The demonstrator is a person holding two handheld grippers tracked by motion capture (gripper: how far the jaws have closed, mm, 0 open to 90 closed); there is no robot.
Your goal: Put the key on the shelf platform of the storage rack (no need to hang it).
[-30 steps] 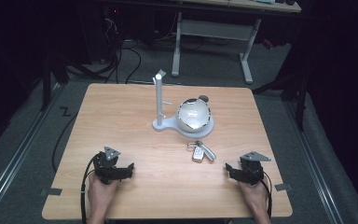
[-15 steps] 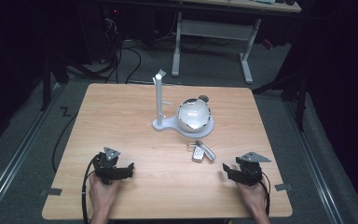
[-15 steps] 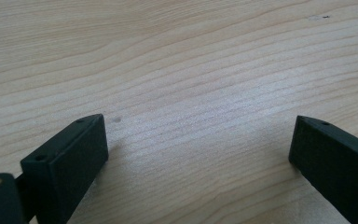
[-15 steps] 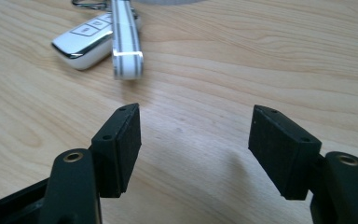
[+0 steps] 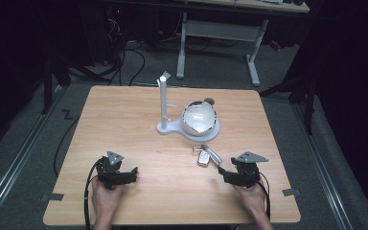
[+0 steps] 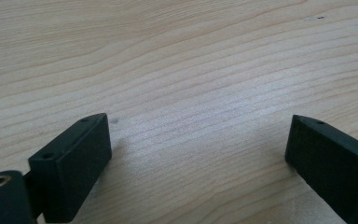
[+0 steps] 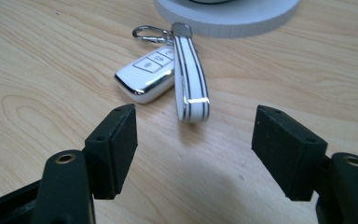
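Two tools stand open and empty: right tool facing the key fob, left tool over bare table.

No text, brand, number or sign can be read anywhere. The white car key lying on the worktop carries small button symbols on its face, but they are too small and blurred to make out. The strap attached to the key bears only plain dark stripes, with no lettering. The white stand base behind it shows no marking either.
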